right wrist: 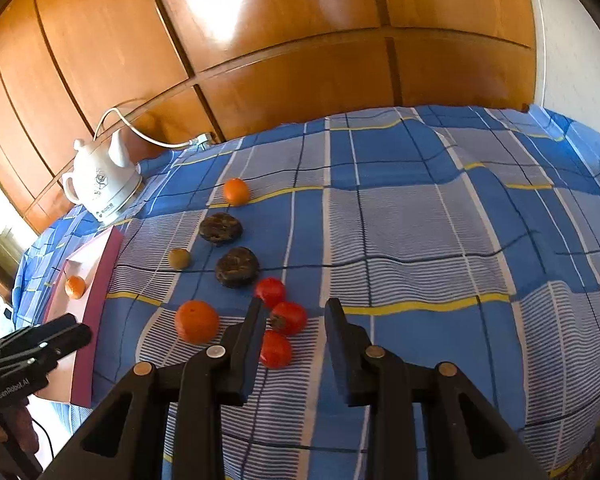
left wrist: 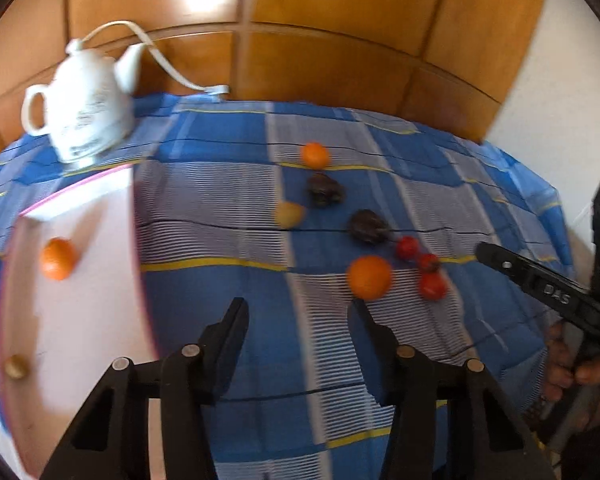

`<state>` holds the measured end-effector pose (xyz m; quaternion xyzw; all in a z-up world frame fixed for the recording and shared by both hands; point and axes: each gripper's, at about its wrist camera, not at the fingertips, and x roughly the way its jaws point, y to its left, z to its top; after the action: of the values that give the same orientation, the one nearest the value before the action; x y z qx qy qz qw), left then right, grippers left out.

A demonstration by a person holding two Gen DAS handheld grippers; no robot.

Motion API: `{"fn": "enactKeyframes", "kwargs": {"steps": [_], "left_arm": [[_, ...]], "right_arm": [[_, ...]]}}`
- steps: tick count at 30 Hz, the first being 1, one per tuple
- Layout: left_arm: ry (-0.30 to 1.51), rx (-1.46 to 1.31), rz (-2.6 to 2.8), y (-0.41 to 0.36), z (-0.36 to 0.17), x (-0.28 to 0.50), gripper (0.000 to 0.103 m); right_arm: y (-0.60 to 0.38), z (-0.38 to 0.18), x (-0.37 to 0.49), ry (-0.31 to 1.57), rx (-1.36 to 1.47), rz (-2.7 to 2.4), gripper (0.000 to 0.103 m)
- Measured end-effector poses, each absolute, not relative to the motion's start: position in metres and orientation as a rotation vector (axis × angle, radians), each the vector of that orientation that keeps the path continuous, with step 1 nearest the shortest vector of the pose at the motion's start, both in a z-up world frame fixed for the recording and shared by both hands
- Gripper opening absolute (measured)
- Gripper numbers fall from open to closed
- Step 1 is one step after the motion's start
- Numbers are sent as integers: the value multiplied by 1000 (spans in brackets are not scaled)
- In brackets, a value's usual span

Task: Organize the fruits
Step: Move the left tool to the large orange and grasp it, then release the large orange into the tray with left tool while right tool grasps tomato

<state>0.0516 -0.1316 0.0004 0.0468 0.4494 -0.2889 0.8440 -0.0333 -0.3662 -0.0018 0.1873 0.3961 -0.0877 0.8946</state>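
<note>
A blue checked cloth (right wrist: 440,240) covers the work surface up to a wood-panelled wall (right wrist: 284,40) at the far side, where a white kettle (right wrist: 102,182) stands at the far left corner with its cord (right wrist: 148,136) trailing to the wall. A white tray with a pink rim (right wrist: 100,280) lies along the left edge of the cloth; in it are seen a small orange (right wrist: 75,287) and, in the left wrist view, a small brownish fruit (left wrist: 16,366) nearer the camera. The remaining fruit is grouped left of centre on the cloth: a far orange (right wrist: 236,191), two dark wrinkled fruits (right wrist: 221,229) (right wrist: 237,267), a yellow-green fruit (right wrist: 179,259), a large orange (right wrist: 197,321) and three red fruits (right wrist: 270,292) (right wrist: 288,318) (right wrist: 275,349) lying just beside one another. The whole right portion of the cloth is unoccupied, as is the strip between the tray and the fruit group. The right gripper (right wrist: 296,312) is held above the cloth with its jaws apart and nothing between them; its left finger (right wrist: 252,332) overlaps the red fruits in the picture, but contact cannot be confirmed. The left gripper (left wrist: 300,312) is likewise seen with its jaws apart over bare cloth, nothing held, just right of the tray edge, with the large orange close beyond its right finger (left wrist: 374,332). The left wrist view is blurred.
</note>
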Motion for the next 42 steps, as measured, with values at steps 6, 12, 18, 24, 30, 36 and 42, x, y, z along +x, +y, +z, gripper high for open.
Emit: {"fn": "enactKeyframes", "kwargs": {"steps": [6,12,18,24,30,36,42], "left_arm": [[920,112,-679,-162,-7,55,64],[976,169,-750,-194,-21,60,64],[1030,187,-757,-217,-36,69,54],[1059,203,-746,-227,-56,81,40],[1016,172,-731,-210,-50,70,39],[961,155,-663,-178,-44,52,39],[1008,69,-643,-162,-58,53,39]], "right_arm": [[-373,-6,-36,819,411,-178,30],[-379,-11,-39,827,427,-178,30],[-384,-16,-43,832,442,-174,30],[-382,-18,-44,841,446,-151,30],[-372,-21,-38,857,454,-95,30],[-355,-29,-30,899,425,-48,30],[-351,-38,-23,935,417,-52,34]]}}
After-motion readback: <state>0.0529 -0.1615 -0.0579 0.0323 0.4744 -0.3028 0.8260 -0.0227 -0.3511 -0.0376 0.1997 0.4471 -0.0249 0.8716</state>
